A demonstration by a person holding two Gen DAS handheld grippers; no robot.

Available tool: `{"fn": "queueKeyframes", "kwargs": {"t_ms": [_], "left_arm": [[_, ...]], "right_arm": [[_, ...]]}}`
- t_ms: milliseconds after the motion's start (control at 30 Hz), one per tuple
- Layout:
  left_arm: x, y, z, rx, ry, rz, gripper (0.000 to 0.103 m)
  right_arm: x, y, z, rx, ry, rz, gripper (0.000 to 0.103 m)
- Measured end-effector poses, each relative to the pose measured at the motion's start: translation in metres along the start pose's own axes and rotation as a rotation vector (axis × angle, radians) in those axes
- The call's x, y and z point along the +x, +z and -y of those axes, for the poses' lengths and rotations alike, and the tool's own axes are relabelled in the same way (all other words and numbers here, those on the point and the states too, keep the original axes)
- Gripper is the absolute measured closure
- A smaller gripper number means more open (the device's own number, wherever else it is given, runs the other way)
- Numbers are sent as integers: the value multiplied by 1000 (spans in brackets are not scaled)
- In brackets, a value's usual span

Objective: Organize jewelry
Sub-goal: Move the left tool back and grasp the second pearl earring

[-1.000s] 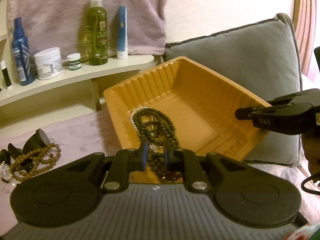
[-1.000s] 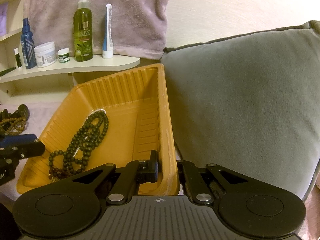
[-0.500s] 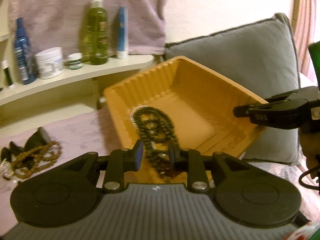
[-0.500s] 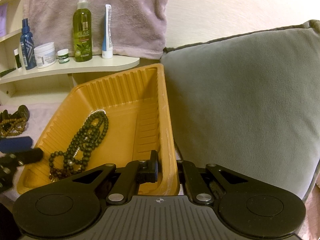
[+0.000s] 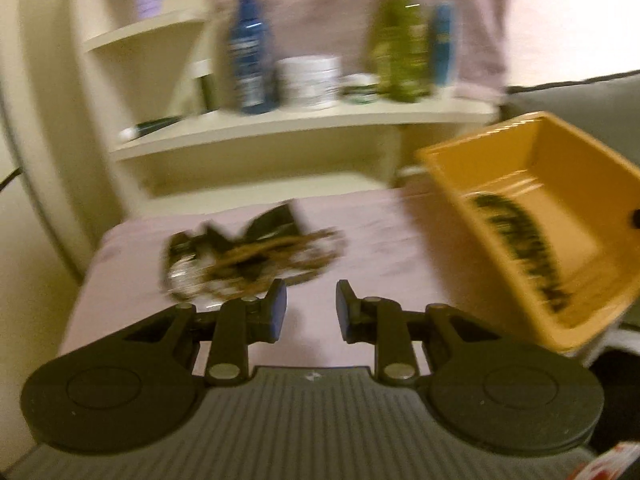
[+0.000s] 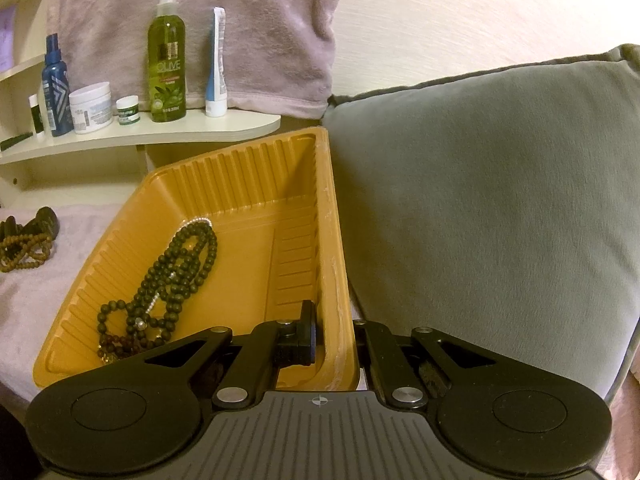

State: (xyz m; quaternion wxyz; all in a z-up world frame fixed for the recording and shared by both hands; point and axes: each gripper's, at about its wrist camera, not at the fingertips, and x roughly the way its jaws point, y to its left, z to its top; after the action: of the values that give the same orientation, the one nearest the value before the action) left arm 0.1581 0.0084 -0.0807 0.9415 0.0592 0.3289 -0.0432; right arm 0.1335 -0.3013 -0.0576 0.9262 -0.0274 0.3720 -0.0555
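Tray between cushion and jewelry pile, shelf behind

The tray (image 6: 224,184) is set on the cloth-covered surface (image 6: 24,300), with the cushion (image 6: 480,208) directly to its right and touching its right wall. A beaded necklace (image 6: 176,276) is laid inside the tray, along its left half. A pile of jewelry (image 5: 248,260) is left on the cloth, well apart to the left of the tray. Behind both, a shelf (image 6: 168,132) is lined with bottles and jars, and a towel (image 6: 192,28) is hung behind them.

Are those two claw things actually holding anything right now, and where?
The right gripper clamps the orange tray by its near corner wall. The left gripper is open and empty.
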Motion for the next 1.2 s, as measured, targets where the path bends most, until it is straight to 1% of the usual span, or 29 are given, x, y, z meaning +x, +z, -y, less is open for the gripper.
{"fn": "queueKeyframes", "kwargs": {"t_ms": [100,267,667,867,933,967,1200], "left_arm": [[8,-5,-22,-16,55,-14,79],[21,-11,-43,-37,99,-33,79],[44,-12,-48,-31,89,-60,80],[47,-12,-50,-31,92,-56,87],[48,-11,-50,-33,90,-60,94],[49,-11,-51,-34,86,-62,95],[42,-8,-46,-11,76,-48,96]], "right_arm": [[0,0,0,-4,-2,-1,98],[0,0,0,-6,-5,-2,98],[1,1,-2,-13,-11,-5,97],[1,1,-2,-14,-11,-5,97],[1,1,-1,-13,-11,-5,97],[1,1,-1,-13,-11,-5,97],[1,1,-1,-13,-11,-5,97]]}}
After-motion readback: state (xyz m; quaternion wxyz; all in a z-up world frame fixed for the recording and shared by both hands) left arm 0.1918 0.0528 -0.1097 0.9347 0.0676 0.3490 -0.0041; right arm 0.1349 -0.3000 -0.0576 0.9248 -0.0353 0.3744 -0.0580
